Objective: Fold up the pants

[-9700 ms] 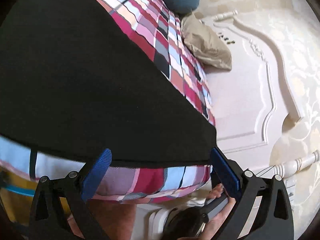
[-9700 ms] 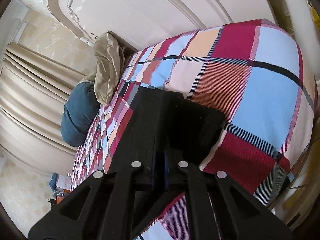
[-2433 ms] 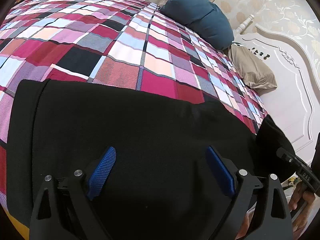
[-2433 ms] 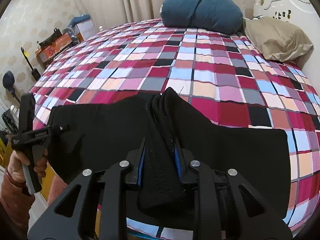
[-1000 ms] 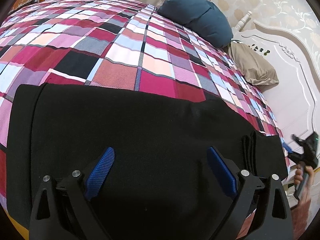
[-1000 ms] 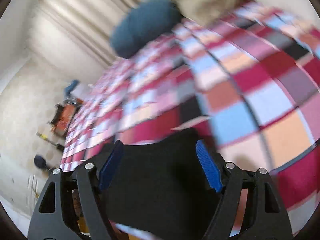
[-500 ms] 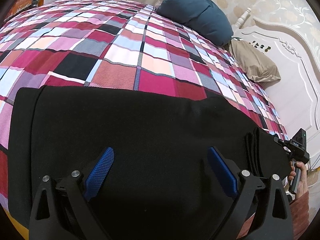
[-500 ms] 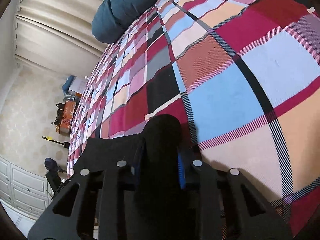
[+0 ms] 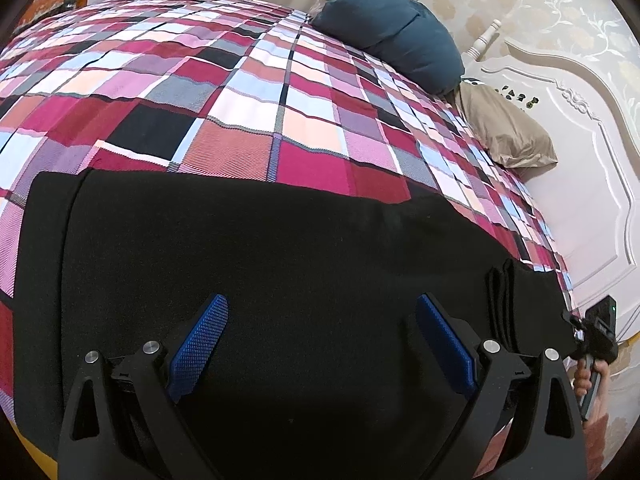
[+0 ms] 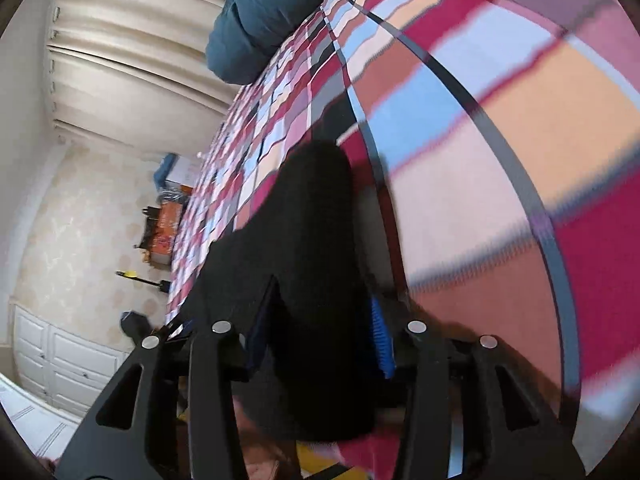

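Black pants [image 9: 260,264] lie flat across the near edge of the plaid bed. My left gripper [image 9: 320,332] hovers over their middle, jaws wide open and empty. My right gripper [image 10: 320,320] is shut on a bunched fold of the pants [image 10: 320,240] at their right end, close to the bedspread. It also shows in the left wrist view [image 9: 596,336] at the far right edge of the pants, where the cloth is creased into ridges [image 9: 504,300].
The plaid bedspread [image 9: 248,92] runs back to a teal pillow [image 9: 392,48] and a tan pillow [image 9: 504,132] by the white headboard [image 9: 580,184]. Curtains [image 10: 132,60], a white cabinet [image 10: 60,360] and boxes [image 10: 164,228] stand beyond the bed.
My right gripper, open a second ago, has closed on the pants' right end and dropped lower toward the bed. My left gripper has stayed open over the middle.
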`<action>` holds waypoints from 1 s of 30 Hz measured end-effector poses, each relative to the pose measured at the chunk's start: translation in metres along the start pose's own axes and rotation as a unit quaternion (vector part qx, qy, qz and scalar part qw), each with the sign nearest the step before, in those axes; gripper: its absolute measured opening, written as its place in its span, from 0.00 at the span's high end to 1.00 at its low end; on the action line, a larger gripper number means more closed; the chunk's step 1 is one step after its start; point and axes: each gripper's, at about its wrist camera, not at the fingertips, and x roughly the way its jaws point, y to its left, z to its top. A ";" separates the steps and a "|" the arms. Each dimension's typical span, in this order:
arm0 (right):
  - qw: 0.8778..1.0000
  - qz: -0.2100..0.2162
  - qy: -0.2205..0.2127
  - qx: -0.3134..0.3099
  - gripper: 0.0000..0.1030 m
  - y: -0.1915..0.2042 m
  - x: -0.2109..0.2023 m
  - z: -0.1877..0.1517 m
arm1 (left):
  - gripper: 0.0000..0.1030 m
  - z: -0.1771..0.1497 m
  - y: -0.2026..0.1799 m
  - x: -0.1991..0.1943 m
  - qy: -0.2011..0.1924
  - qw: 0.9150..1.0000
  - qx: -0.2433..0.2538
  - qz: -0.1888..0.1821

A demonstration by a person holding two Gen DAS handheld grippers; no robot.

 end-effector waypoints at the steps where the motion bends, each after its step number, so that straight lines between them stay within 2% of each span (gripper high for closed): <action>1: 1.000 0.005 0.001 0.001 0.58 -0.002 -0.003 -0.005 | 0.09 0.000 -0.001 0.000 0.000 1.000 0.003 0.001; 4: 1.000 0.009 0.002 -0.004 0.60 -0.004 -0.007 -0.012 | 0.09 0.000 -0.002 0.001 -0.002 1.000 0.007 0.005; 5: 1.000 0.006 -0.001 -0.006 0.65 -0.004 -0.008 -0.014 | 0.09 0.000 -0.002 0.001 -0.002 1.000 0.008 0.006; 6: 1.000 -0.005 -0.001 -0.010 0.75 -0.004 -0.007 -0.014 | 0.09 0.000 -0.003 0.001 -0.003 1.000 0.009 0.007; 8: 0.999 -0.030 -0.001 -0.021 0.77 -0.004 -0.004 -0.016 | 0.08 0.000 -0.003 0.002 -0.003 1.000 0.010 0.009; 11: 1.000 -0.024 -0.005 -0.019 0.77 -0.006 -0.006 -0.018 | 0.08 -0.001 -0.004 0.002 -0.004 1.000 0.015 0.011; 14: 1.000 -0.019 -0.010 -0.012 0.69 -0.005 -0.011 -0.019 | 0.08 -0.001 -0.004 -0.001 -0.009 1.000 0.017 0.008; 16: 0.999 -0.035 -0.033 -0.017 0.58 0.003 -0.019 -0.021 | 0.08 0.000 -0.001 -0.010 -0.015 1.000 0.006 -0.003; 17: 0.998 -0.048 -0.046 -0.022 0.49 0.008 -0.023 -0.023 | 0.08 0.000 0.001 -0.015 -0.021 1.000 -0.001 -0.005; 18: 0.995 -0.074 -0.064 -0.031 0.42 0.015 -0.030 -0.025 | 0.08 0.001 0.005 -0.025 -0.034 0.999 -0.012 -0.004; 20: 0.988 -0.114 -0.092 -0.049 0.39 0.032 -0.037 -0.029 | 0.08 0.003 0.012 -0.044 -0.060 0.998 -0.022 -0.006; 24: 0.982 -0.130 -0.115 -0.074 0.30 0.064 -0.035 -0.037 | 0.08 0.009 0.050 -0.083 -0.098 0.994 -0.057 -0.008; 28: 0.980 -0.124 -0.114 -0.105 0.27 0.096 -0.016 -0.044 | 0.08 0.006 0.121 -0.097 -0.095 0.986 -0.139 0.004; 30: 0.982 -0.108 -0.103 -0.115 0.27 0.113 0.000 -0.048 | 0.08 0.002 0.142 -0.093 -0.080 0.984 -0.158 0.012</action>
